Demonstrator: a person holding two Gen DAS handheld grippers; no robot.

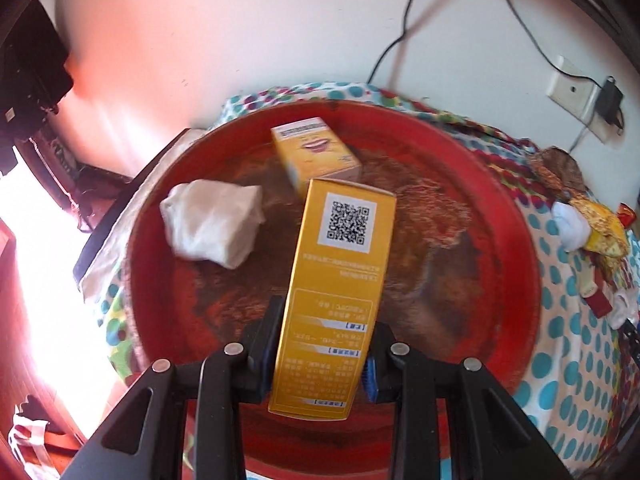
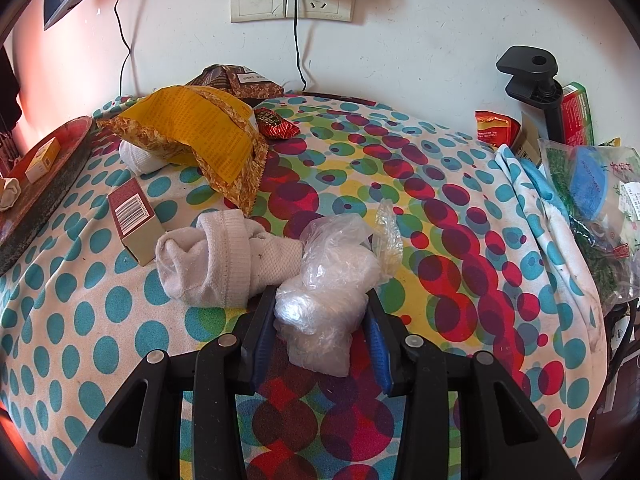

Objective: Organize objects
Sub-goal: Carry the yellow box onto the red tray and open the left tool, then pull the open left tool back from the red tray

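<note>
My left gripper [image 1: 320, 360] pinches a tall yellow carton [image 1: 338, 280] by its lower sides, both blue pads pressed against it, and the carton stands up out of the jaws over the red round tray [image 1: 500, 280]. The face turned toward me carries a white sticker with a black QR code near its top, and below it blocks of small print with bracketed headings, too small and blurred for me to read. Beyond the carton, on the tray, lies a smaller yellow box [image 1: 316, 152] printed with a smiling mouth and a grey strip of unreadable text along its top edge; a crumpled white cloth [image 1: 212, 222] lies to its left, apart from both. My right gripper [image 2: 322, 320] is closed on a clear plastic bag [image 2: 328, 292] of something white, the bag filling the gap between the pads and resting on the dotted cloth [image 2: 440, 208] that covers the surface. Touching the bag on its left is a rolled white sock [image 2: 224, 256], and just beyond that a dark red box [image 2: 134, 220] showing a barcode on its end flap. Farther back a yellow packet [image 2: 208, 136] carries dense printed lines I cannot make out.
</note>
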